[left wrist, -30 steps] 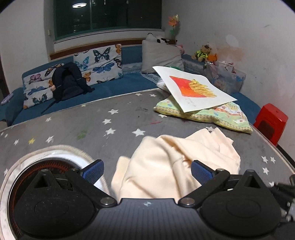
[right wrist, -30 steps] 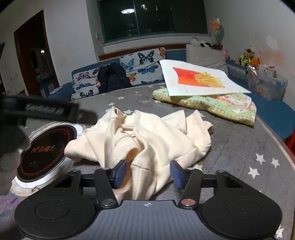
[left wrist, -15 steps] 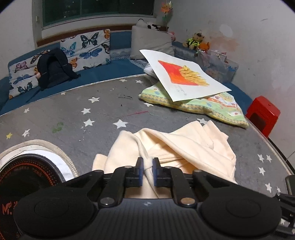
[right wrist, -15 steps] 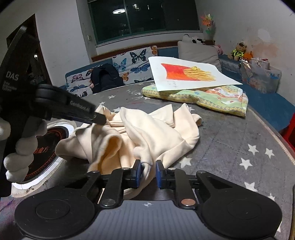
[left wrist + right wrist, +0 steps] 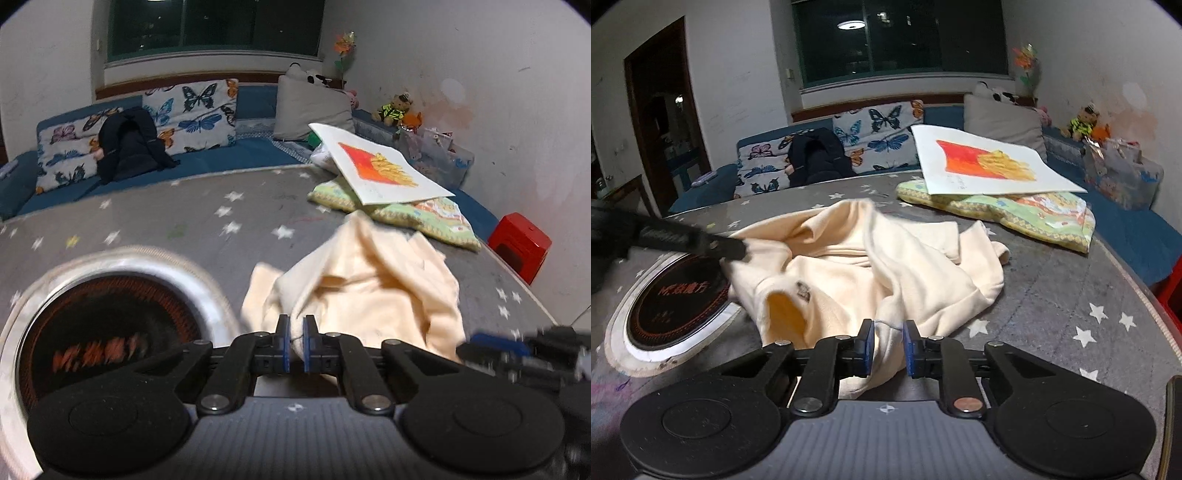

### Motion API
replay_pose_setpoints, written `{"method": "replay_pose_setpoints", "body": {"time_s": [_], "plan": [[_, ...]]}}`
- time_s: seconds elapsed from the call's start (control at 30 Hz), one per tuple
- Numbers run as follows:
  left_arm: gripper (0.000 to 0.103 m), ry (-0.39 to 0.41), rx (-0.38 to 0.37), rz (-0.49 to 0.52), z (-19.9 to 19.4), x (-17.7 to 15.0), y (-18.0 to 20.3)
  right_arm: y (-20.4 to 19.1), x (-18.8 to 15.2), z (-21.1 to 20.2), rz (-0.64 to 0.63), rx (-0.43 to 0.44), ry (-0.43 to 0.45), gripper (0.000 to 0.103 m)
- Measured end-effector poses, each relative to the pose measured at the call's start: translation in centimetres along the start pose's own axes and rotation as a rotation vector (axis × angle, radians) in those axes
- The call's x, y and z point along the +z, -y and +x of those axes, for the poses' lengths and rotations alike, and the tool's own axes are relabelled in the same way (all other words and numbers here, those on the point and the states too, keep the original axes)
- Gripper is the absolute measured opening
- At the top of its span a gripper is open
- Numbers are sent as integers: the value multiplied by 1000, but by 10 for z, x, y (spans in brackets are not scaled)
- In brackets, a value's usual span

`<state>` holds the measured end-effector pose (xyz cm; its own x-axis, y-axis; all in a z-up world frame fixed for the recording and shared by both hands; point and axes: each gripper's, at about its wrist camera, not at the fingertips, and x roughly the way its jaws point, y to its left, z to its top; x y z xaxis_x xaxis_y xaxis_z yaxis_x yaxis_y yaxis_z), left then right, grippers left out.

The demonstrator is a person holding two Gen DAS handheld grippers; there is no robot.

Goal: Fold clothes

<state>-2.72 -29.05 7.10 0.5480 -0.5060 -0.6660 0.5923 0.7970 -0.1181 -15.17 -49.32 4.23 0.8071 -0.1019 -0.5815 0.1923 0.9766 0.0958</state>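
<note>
A cream garment (image 5: 369, 295) lies crumpled on the grey star-patterned table (image 5: 184, 229). My left gripper (image 5: 295, 343) is shut on a fold of its left edge, next to the round cooker plate. In the right wrist view the left gripper's fingers (image 5: 731, 251) pinch the cloth's far-left corner and the garment (image 5: 849, 266) stretches between both grippers. My right gripper (image 5: 888, 347) holds a bunched hem between its blue pads, and its jaws are opening slightly. The right gripper's fingers (image 5: 491, 343) show blurred at the left view's right edge.
A round black induction plate (image 5: 679, 295) is set into the table at the left. A green patterned cushion (image 5: 1015, 214) with a fries drawing (image 5: 979, 162) on it lies at the back right. A red stool (image 5: 521, 240) stands beyond the table edge, a sofa with a dark backpack (image 5: 129, 147) behind.
Both grippers went from open around the cloth to closed on it. The left one then pulled its fold leftward toward the cooker plate, spreading the garment.
</note>
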Motion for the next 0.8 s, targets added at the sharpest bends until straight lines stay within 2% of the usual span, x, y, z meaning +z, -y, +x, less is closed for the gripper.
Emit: {"method": "replay_pose_setpoints", "body": {"time_s": [0.07, 0.2, 0.47, 0.7, 0.8], "plan": [[6, -6, -4, -14, -14, -14, -9, -6, 0, -5, -32, 9, 3, 26], [6, -18, 5, -27, -35, -41, -21, -18, 4, -7, -95, 6, 14, 44], [6, -6, -10, -30, -68, -65, -32, -52, 18, 17, -160, 72, 8, 45], [6, 1, -5, -20, -70, -67, -37, -77, 31, 53, -247, 17, 39, 48], [7, -7, -8, -9, -68, -70, -36, -73, 38, 61, -213, 53, 40, 48]]}}
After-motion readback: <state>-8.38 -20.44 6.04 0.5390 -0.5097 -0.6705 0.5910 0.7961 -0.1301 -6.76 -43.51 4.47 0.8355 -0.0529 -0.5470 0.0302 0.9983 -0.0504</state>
